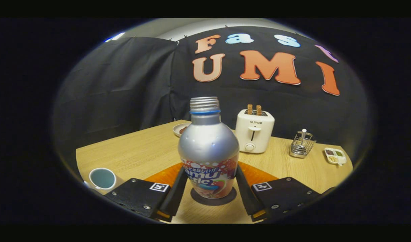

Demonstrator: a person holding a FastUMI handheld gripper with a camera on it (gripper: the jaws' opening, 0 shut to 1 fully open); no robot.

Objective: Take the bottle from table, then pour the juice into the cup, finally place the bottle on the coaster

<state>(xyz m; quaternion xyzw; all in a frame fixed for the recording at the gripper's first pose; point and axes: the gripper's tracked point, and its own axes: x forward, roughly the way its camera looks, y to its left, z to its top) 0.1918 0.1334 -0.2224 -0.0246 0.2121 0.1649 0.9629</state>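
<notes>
Left of the bottle (208, 153), near the desk's (141, 148) front edge: cup (102, 178), upright, pale inside, contents impossible to judge. Centre: bottle upright, cap off, standing on a dark round coaster (213, 199) — with an orange mat (259, 174) spreading behind its base. Tongs (208, 195) flanking the bottle's label, both fingers (174, 193) seemingly against its sides; clamped on it, or near enough. Right of the bottle and further back: white toaster (254, 131), wire caddy (302, 144), small divided dish (335, 155). Small plate (181, 128) just behind the bottle. Probably the closing step — bottle already on the coaster, only letting go and backing away left.
</notes>
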